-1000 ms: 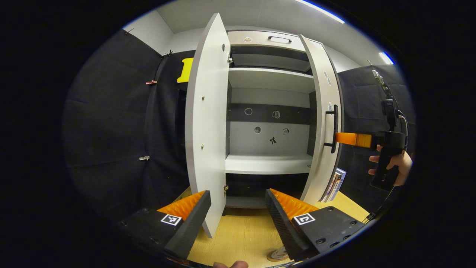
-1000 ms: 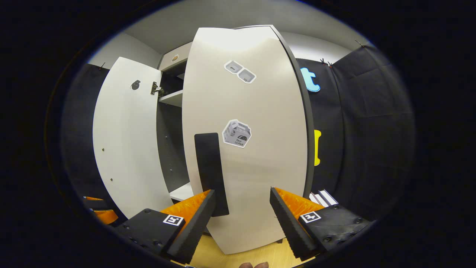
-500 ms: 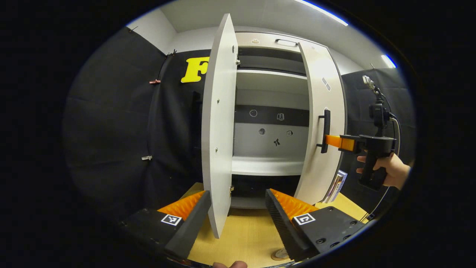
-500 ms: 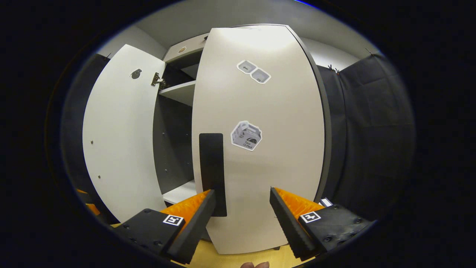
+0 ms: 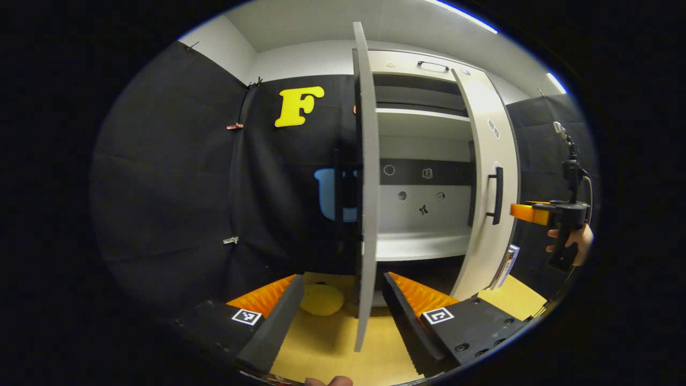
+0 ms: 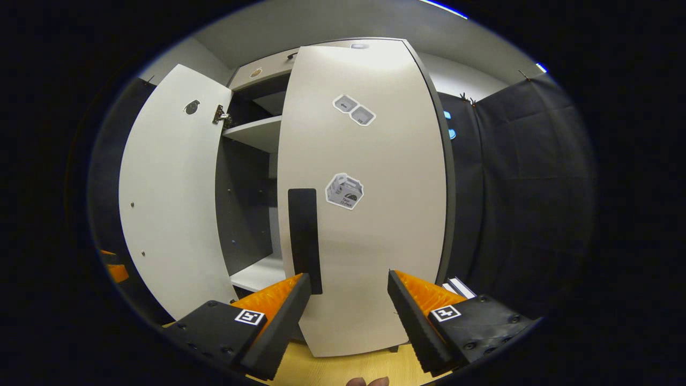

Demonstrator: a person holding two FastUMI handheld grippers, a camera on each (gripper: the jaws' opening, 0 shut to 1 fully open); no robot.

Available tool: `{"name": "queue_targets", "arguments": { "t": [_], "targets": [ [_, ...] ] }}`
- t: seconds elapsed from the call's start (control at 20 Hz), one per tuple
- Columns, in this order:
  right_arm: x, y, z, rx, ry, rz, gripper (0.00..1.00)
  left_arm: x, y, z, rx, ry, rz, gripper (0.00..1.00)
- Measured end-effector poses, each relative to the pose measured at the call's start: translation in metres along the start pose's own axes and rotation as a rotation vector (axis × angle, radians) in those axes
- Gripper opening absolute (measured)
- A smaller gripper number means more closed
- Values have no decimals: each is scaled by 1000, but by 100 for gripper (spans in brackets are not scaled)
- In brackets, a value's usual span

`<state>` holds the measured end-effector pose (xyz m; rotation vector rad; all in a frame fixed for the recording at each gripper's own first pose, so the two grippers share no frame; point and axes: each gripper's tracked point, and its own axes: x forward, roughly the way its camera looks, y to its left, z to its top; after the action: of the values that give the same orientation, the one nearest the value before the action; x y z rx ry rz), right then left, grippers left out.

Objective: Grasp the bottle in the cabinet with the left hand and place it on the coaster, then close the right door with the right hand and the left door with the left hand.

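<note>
In the left gripper view the white left door (image 5: 367, 177) stands edge-on, its lower edge between the fingers of my open left gripper (image 5: 343, 316). Past it the cabinet (image 5: 423, 246) shows bare white shelves. The right door (image 5: 489, 161) is part-way open, with a black handle (image 5: 497, 194). My right gripper (image 5: 530, 213), held by a hand (image 5: 581, 241), sits just off that door's outer face. In the right gripper view my right gripper (image 6: 345, 316) is open and close to the right door (image 6: 375, 225), with its handle (image 6: 304, 238) above the left finger.
A yellow rounded object (image 5: 321, 299) lies on the wooden table (image 5: 321, 348) behind the left door. Books (image 5: 509, 258) lean beside the cabinet's right side and appear as books (image 6: 460, 287) in the right gripper view. The left door (image 6: 171, 198) stands wide open.
The left gripper has shifted left, so the left door has gone from showing its inner face to edge-on between the fingers. The right gripper has stayed at the right door's handle.
</note>
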<state>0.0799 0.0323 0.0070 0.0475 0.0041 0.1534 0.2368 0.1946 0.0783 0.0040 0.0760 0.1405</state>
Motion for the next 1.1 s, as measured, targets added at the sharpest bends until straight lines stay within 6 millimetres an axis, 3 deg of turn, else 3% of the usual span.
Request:
{"name": "queue_targets", "arguments": {
  "t": [0.2,0.45,0.75,1.1],
  "targets": [
    [-19,-10,-5,-24,11,-32,96,24,30,7,6,-4,34,93],
    [-36,-27,-5,-32,14,-78,96,56,50,15,-7,-30,88,93],
    [-47,-47,-4,-31,13,-114,96,56,38,20,-37,-58,69,93],
    [-57,-41,-8,-9,16,-70,96,53,6,22,-49,-44,32,93]
  ]
}}
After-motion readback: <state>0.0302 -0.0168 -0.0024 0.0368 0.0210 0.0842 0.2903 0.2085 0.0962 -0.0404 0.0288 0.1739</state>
